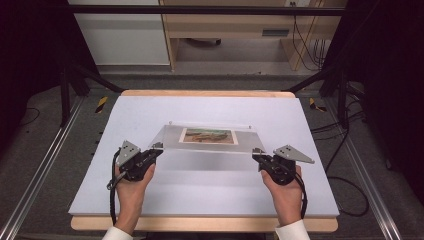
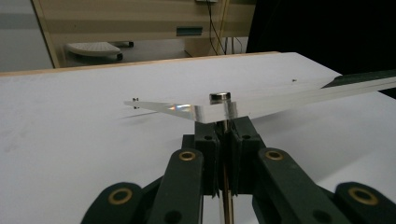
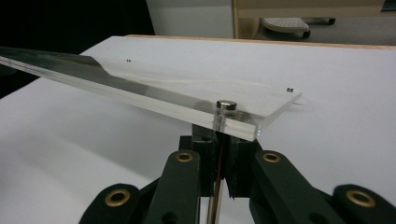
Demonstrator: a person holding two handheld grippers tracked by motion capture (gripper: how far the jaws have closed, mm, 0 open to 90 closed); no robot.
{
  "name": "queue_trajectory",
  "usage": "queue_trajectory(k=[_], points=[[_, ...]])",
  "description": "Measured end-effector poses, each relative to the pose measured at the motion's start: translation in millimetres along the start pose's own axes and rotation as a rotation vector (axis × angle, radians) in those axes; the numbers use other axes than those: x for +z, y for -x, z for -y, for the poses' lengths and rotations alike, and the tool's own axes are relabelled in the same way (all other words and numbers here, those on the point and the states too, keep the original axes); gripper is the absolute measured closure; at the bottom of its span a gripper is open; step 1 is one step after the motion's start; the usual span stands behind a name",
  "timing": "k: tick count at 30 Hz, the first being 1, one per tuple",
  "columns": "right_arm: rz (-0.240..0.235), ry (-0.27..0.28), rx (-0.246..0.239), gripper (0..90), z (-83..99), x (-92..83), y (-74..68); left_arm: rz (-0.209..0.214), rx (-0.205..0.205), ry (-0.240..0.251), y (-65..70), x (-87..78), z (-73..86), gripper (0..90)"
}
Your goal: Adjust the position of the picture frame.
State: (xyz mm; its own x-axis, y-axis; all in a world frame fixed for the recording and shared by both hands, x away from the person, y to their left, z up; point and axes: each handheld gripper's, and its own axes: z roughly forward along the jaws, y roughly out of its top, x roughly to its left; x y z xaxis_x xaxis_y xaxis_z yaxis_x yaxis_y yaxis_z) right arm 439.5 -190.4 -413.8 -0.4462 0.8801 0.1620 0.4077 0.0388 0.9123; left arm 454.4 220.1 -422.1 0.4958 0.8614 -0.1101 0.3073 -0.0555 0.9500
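A clear acrylic plate [image 1: 210, 145] hangs tilted over the white table [image 1: 200, 190], its near edge raised. Through it I see a landscape picture [image 1: 207, 135]. My left gripper [image 1: 157, 148] holds the plate's near left corner, my right gripper [image 1: 258, 152] the near right corner. In the left gripper view the jaws of the left gripper [image 2: 227, 127] are shut under a small metal stud [image 2: 219, 97] set in the plate [image 2: 261, 105]. In the right gripper view my right gripper [image 3: 220, 134] is shut the same way below a stud [image 3: 226, 105] in the plate's corner [image 3: 261, 119].
The white sheet lies on a wooden board [image 1: 200, 224]. Two small studs [image 1: 170, 122] mark the plate's far corners. Black frame bars [image 1: 200, 9] and metal rails [image 1: 45, 165] flank the table. A wooden desk [image 1: 235, 30] and cables [image 1: 345, 150] lie beyond.
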Motion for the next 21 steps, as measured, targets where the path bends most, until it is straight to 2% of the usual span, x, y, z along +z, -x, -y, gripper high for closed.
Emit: queue_trajectory(k=[3,7,15,21], points=[[0.006,-0.009,-0.001,83.9,1.7,2.3,0.1,-0.001,0.006,-0.009,-0.5,0.6,2.9,83.0],[0.001,-0.023,0.004,83.9,5.3,5.0,1.4,0.005,-0.017,-0.016,-2.5,2.4,8.3,82.9],[0.003,-0.033,-0.016,83.9,11.8,5.3,-1.6,-0.011,-0.007,-0.035,-0.5,1.0,18.7,82.8],[-0.002,-0.052,0.011,84.5,19.7,5.1,-0.4,-0.023,0.002,-0.075,3.4,-0.8,24.7,82.7]])
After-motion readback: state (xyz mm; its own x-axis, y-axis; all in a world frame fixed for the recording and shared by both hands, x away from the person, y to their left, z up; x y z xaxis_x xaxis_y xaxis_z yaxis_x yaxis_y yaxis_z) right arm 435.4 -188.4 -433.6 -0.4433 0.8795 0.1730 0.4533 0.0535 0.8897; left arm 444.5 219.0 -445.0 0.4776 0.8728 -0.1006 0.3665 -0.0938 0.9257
